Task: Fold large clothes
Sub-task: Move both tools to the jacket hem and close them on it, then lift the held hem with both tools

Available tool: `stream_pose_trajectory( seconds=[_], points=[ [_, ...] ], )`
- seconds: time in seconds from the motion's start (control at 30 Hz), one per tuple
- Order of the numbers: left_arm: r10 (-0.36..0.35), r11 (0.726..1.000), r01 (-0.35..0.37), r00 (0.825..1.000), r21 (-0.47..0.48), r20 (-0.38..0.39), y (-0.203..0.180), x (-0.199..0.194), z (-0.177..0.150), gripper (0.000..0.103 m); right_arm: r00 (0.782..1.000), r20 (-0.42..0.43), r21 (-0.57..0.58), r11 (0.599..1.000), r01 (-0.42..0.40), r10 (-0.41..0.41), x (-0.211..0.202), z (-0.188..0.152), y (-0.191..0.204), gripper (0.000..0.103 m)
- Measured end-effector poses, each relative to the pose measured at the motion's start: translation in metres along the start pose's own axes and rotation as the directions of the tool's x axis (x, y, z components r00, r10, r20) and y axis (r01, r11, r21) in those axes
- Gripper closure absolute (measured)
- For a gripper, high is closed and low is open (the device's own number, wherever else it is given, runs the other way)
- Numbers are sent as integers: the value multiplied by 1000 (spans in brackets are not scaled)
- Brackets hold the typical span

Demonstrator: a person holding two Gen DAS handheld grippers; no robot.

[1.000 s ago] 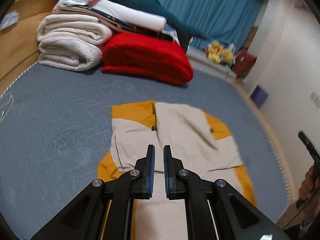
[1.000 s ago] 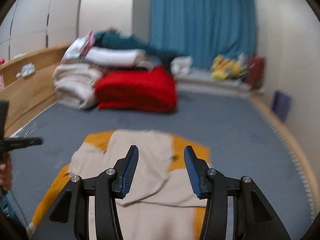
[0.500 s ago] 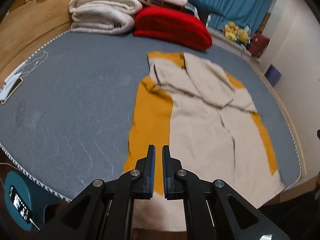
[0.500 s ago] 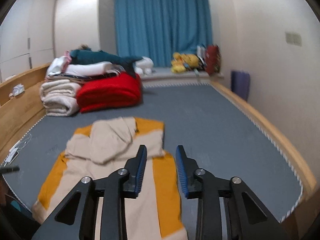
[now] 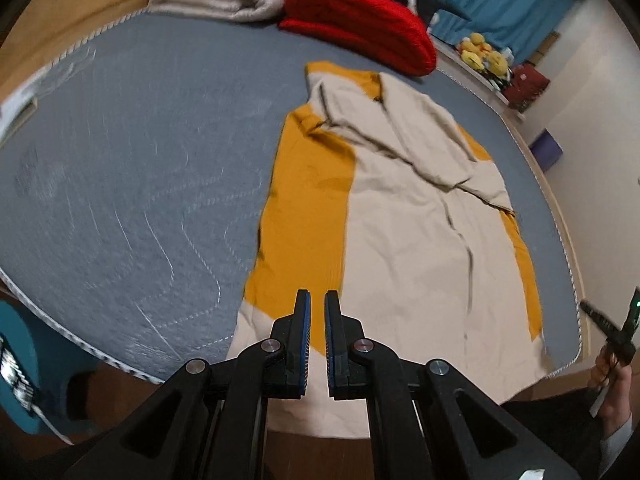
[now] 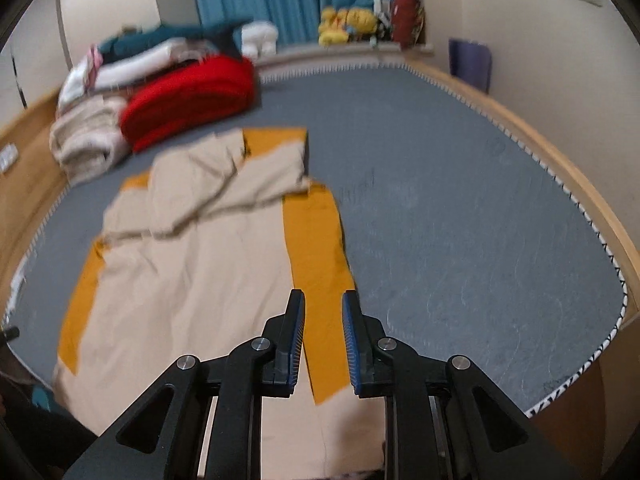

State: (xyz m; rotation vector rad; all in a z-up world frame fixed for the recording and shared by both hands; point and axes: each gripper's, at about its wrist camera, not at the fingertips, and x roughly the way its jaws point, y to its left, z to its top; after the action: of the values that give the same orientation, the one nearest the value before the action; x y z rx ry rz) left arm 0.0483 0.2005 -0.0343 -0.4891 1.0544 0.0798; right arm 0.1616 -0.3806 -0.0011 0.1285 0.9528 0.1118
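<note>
You have the large beige garment with mustard-yellow side panels (image 5: 404, 232) spread flat on the grey quilted mattress (image 5: 132, 184), its near hem hanging over the mattress edge at 6 o'clock. Your left gripper (image 5: 316, 300) hovers above the near hem at the yellow strip, jaws almost together with nothing between them. Your right gripper (image 6: 323, 300) hovers over the opposite yellow strip; its jaws have just been closing to a narrow gap, and they grip nothing. To do this well, I'd judge you should open both pairs, come down on the two near hem corners and pinch every layer evenly. The garment's long axis runs from 6 o'clock toward 12, its folded-in sleeves and collar end pointing at the red folded blanket (image 5: 360, 24)
</note>
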Motion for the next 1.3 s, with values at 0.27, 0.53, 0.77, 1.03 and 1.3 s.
stream_pose_trajectory(
  seconds=[0.27, 0.53, 0.77, 1.03, 1.3],
  points=[
    [27, 977, -73, 974, -200, -224, 40, 48, -5, 92, 946, -321, 51, 997, 61, -42, 75, -29, -23, 81],
    [122, 981, -163, 938, -102, -323, 30, 74, -12, 66, 863, -485, 21, 985, 171, -140, 115, -59, -45, 61],
    [193, 977, -211, 923, -18, -333, 19, 88, -11, 66, 836, -533, 37, 984, 175, -128, 125, -70, -52, 58],
    [161, 987, -162, 941, 22, -299, 6, 85, -13, 98, 855, -516, 37, 995, 90, -59, 119, -70, -45, 97],
    [57, 980, -102, 966, -169, -254, 38, 66, -8, 98, 914, -394, 217, 976, -12, 99, 82, -52, -65, 98]
  ],
)
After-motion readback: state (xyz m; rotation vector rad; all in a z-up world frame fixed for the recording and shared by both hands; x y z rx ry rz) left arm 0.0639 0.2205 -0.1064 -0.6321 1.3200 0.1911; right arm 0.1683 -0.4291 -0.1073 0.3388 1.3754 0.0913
